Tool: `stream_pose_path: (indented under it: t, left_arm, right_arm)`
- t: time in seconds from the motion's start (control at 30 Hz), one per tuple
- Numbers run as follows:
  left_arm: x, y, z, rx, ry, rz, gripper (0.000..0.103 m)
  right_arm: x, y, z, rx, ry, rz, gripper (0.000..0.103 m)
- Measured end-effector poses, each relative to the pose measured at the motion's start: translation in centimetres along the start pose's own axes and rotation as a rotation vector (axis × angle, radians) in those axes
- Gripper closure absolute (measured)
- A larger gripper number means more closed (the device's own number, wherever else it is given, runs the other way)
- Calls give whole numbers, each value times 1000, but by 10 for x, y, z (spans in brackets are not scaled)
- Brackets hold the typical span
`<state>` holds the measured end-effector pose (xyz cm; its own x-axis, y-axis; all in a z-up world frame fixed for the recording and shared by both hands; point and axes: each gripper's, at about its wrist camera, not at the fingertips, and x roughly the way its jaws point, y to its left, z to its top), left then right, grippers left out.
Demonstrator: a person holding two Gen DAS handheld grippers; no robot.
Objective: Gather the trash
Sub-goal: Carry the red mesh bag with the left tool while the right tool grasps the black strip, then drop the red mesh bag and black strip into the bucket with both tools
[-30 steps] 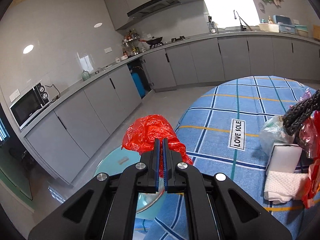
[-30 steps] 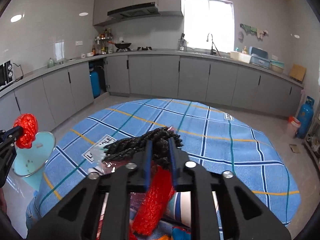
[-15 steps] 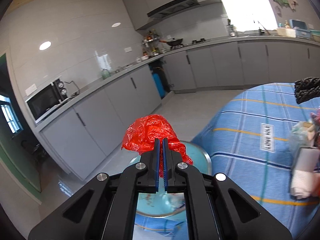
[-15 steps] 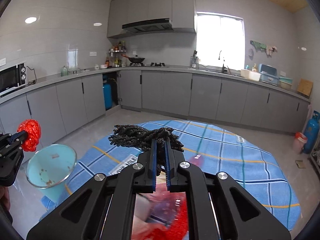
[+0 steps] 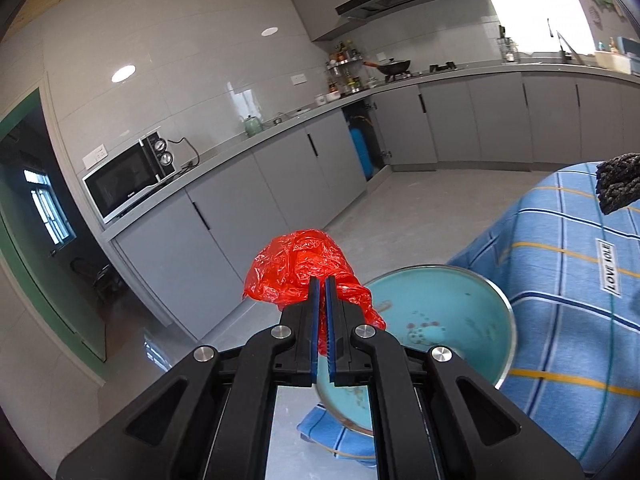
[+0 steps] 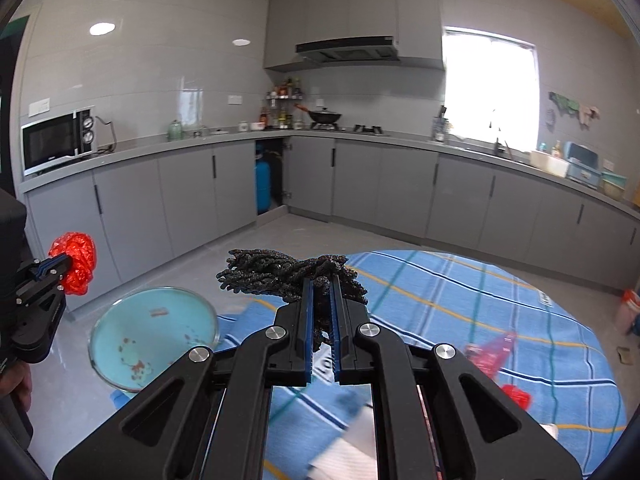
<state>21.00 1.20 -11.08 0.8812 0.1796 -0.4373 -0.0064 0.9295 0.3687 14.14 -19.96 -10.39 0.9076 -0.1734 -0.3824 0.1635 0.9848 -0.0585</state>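
Note:
My left gripper (image 5: 319, 280) is shut on a crumpled red plastic bag (image 5: 298, 270) and holds it in the air, left of a light blue bin (image 5: 436, 320) that stands beside the table. The left gripper (image 6: 54, 266) with the red bag (image 6: 78, 258) also shows at the left of the right wrist view, up and left of the bin (image 6: 154, 336). My right gripper (image 6: 321, 282) is shut on a black knotted rope bundle (image 6: 280, 274) held above the table's left edge. A corner of that bundle (image 5: 618, 184) shows in the left wrist view.
The round table carries a blue checked cloth (image 6: 460, 304) with red wrappers (image 6: 490, 354) and white paper (image 6: 348, 452) lying on it. Grey cabinets (image 6: 192, 196) and a counter with a microwave (image 6: 56, 140) run along the walls. A dark doorway (image 5: 28, 216) is at the left.
Both grippers have lifted and swung left, away from the table, with their loads. The bin now sits closer in both views, and the trash on the table has dropped low in the right wrist view.

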Motion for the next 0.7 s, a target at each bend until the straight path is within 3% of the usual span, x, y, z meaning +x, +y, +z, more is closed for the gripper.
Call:
stream_pose_path:
  t: [0.7]
  left_arm:
    - [51, 17, -16, 3, 77, -38, 95]
  right_arm:
    - [72, 102, -10, -118, 103, 175, 93]
